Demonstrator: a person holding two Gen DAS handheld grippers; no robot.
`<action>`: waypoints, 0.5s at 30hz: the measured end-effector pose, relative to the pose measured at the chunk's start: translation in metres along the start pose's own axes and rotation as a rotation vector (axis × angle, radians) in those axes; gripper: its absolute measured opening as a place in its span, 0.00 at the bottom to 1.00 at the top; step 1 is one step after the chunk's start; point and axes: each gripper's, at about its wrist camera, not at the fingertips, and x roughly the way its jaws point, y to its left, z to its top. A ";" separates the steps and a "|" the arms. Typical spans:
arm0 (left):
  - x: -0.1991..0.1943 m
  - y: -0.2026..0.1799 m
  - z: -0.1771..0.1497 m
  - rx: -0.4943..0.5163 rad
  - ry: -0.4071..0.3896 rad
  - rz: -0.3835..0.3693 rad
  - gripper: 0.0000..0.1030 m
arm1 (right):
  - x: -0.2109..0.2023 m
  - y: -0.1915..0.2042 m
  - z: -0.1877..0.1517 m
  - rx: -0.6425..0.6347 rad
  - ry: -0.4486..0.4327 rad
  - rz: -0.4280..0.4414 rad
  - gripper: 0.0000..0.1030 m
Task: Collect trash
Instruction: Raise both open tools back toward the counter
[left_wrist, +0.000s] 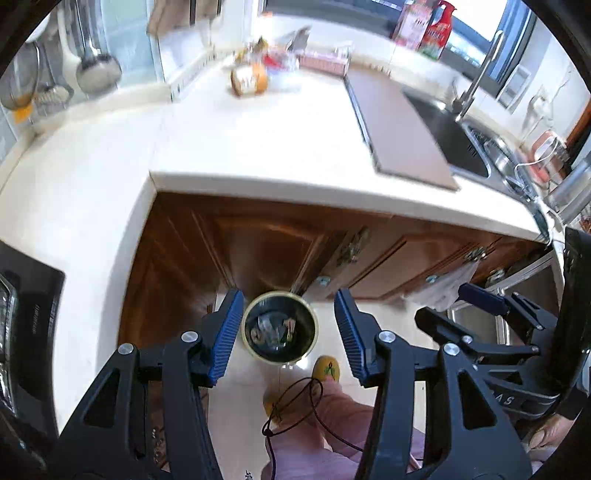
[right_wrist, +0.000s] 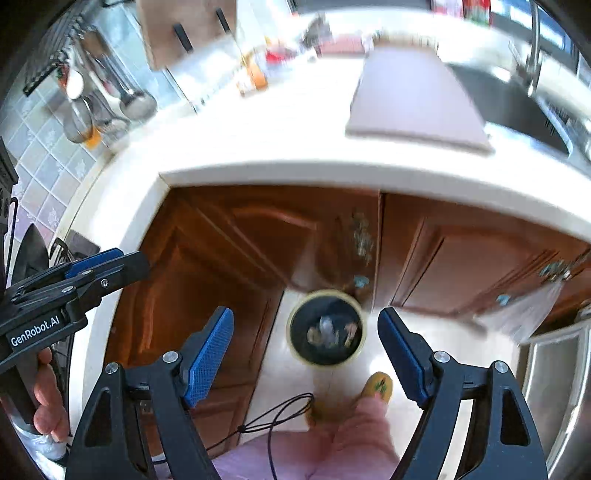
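Note:
A round trash bin (left_wrist: 279, 329) with a pale rim and black liner stands on the floor below the counter and holds several pieces of trash. It also shows in the right wrist view (right_wrist: 327, 330). My left gripper (left_wrist: 289, 332) is open and empty, high above the bin. My right gripper (right_wrist: 306, 350) is open and empty, also above the bin; it shows at the right of the left wrist view (left_wrist: 458, 306). An orange-lidded jar (left_wrist: 248, 78) lies on its side at the counter's far end among blurred wrappers (left_wrist: 275, 59).
A white countertop (left_wrist: 258, 147) wraps around brown cabinets (left_wrist: 258, 243). A brown cutting board (left_wrist: 399, 125) lies beside a steel sink (left_wrist: 458, 140) with a faucet. Ladles hang on the left wall (left_wrist: 96, 66). The person's yellow slippers (left_wrist: 325, 367) stand by the bin.

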 end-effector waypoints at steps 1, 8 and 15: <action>-0.008 0.000 0.002 0.006 -0.019 -0.003 0.47 | -0.012 0.003 0.003 -0.006 -0.027 -0.005 0.79; -0.048 0.002 0.021 0.019 -0.096 -0.020 0.47 | -0.070 0.032 0.031 -0.038 -0.146 -0.052 0.85; -0.078 0.009 0.048 0.040 -0.178 -0.003 0.48 | -0.107 0.065 0.063 -0.097 -0.226 -0.064 0.89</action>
